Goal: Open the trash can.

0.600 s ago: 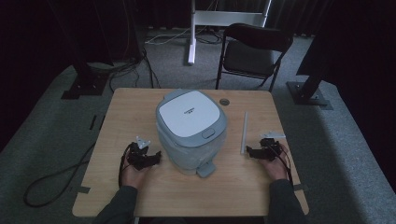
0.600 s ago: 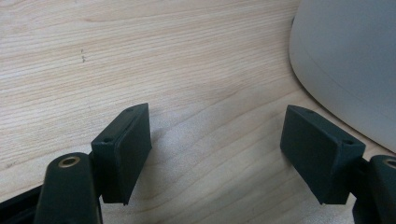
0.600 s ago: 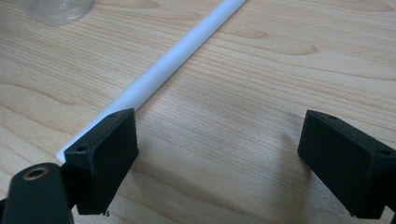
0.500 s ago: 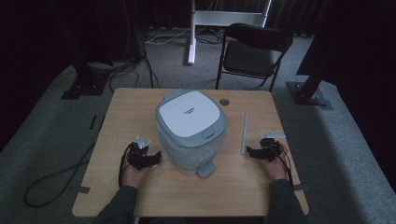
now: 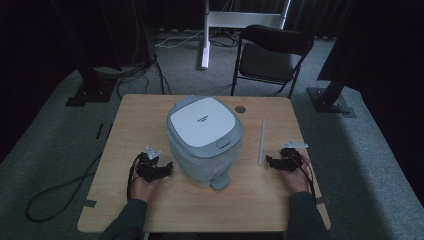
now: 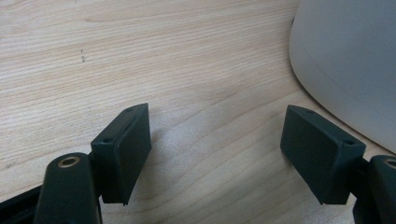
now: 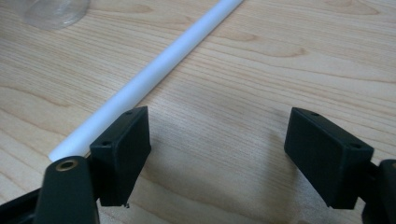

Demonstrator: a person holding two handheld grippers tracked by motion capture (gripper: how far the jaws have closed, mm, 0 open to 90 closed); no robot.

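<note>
A pale grey-blue lidded bin [image 5: 205,137] stands in the middle of the wooden table [image 5: 150,115], with a foot pedal [image 5: 220,182] at its near side. A thin white rod [image 5: 261,141] lies on the table right of it. My left gripper [image 5: 167,168] rests on the table just left of the bin, open, nothing between its jaws; the bin's curved wall [image 6: 345,60] shows at the upper right of the left gripper view. My right gripper [image 5: 270,161] sits open by the rod's near end. The rod [image 7: 154,70] runs past its left jaw.
A black folding chair [image 5: 272,55] stands behind the table's far edge. A white stand [image 5: 206,35] and dark stand bases sit on the grey floor. A cable [image 5: 60,190] loops on the floor left of the table. A small round hole [image 5: 241,108] marks the tabletop.
</note>
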